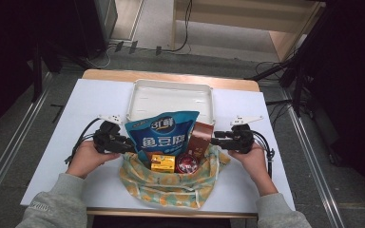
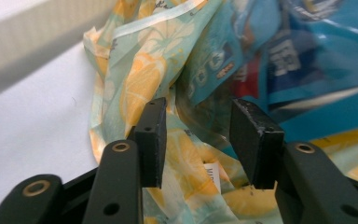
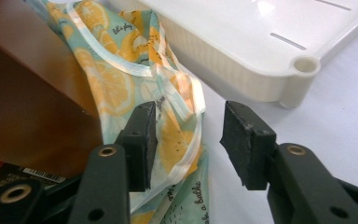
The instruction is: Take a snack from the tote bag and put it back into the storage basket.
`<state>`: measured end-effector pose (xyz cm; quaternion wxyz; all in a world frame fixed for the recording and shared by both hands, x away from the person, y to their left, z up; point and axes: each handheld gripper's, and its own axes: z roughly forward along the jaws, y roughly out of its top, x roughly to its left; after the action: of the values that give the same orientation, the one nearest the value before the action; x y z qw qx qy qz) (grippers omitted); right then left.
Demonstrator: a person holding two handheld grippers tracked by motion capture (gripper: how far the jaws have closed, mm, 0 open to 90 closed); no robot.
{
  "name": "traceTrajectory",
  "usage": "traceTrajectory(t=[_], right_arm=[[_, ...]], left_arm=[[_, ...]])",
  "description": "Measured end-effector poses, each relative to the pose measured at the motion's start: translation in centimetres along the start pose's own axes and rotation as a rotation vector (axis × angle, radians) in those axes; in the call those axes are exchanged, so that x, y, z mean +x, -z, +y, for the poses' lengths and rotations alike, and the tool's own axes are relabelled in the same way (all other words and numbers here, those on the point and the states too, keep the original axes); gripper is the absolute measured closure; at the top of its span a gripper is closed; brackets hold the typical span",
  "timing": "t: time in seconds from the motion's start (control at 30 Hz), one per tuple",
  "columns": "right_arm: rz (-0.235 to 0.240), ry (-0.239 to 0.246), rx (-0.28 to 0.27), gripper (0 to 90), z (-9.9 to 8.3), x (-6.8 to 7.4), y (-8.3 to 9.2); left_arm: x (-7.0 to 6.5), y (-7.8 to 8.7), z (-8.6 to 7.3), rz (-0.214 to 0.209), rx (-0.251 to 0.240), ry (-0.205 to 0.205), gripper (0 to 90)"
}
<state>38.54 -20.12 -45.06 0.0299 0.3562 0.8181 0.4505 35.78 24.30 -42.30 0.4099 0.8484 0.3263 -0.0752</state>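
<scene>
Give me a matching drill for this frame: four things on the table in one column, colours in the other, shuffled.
Things:
1. snack pouch
2. tray
3. box
4. cloth bag

Colours:
A. white
B. brown
C. pale green with orange lemon slices
D. blue

Pairs: 1-D, 2-A, 3-B, 4-C

white-topped table (image 1: 66,142) with a wood far edge, grey carpeted floor (image 1: 9,137) around it, black cables (image 1: 185,28) trailing beyond the far edge, pale wooden furniture (image 1: 247,23) at back, dark surroundings either side
</scene>
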Motion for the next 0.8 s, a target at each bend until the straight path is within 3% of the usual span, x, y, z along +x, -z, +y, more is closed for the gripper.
traceTrajectory(t=[0.1, 0.3, 0.8], right_arm=[[-0.004, -0.015, -0.001, 52.7, 0.0, -0.3, 0.0], [-0.022, -0.028, 0.003, 51.7, 0.0, -0.5, -0.2], [-0.037, -0.035, -0.011, 51.0, 0.1, -0.8, -0.2]], left_arm=[[-0.2, 0.4, 0.0, -0.016, -0.004, 0.004, 49.5], [-0.4, 1.3, -0.4, -0.005, 0.004, 0.002, 46.4], [-2.8, 4.1, 0.0, 0.009, -0.005, -0.051, 46.0]])
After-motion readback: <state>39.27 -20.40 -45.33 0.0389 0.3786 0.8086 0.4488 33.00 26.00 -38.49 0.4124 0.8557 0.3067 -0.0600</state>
